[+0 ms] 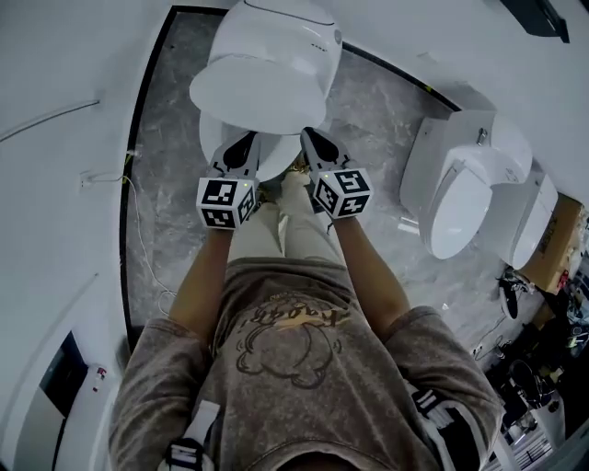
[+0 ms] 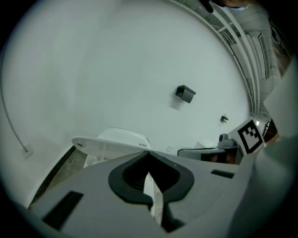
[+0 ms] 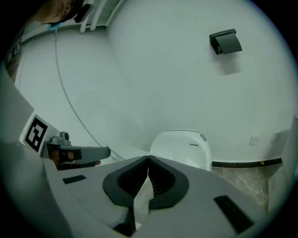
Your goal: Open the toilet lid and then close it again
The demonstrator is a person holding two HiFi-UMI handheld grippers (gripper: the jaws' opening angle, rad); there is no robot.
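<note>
Grey marble floor (image 1: 166,212), white walls. Item one: my left gripper (image 1: 245,145), jaws together, empty. Item two: my right gripper (image 1: 311,140), jaws together, empty. Item three: glossy white oval toilet lid (image 1: 267,78), part-raised over white ceramic bowl (image 1: 210,138), front edge at both gripper tips; contact not discernible.

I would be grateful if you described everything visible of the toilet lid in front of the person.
The toilet lid is a smooth, glossy white oval, plastic by its look, unmarked and clean. It joins the toilet body at its rear. It stands partly lifted: the left gripper view shows it roughly level, with a gap beneath it, and the bowl rim shows below it. The shut left gripper and right gripper reach its front edge with their tips. Whether they touch it I cannot tell.
</note>
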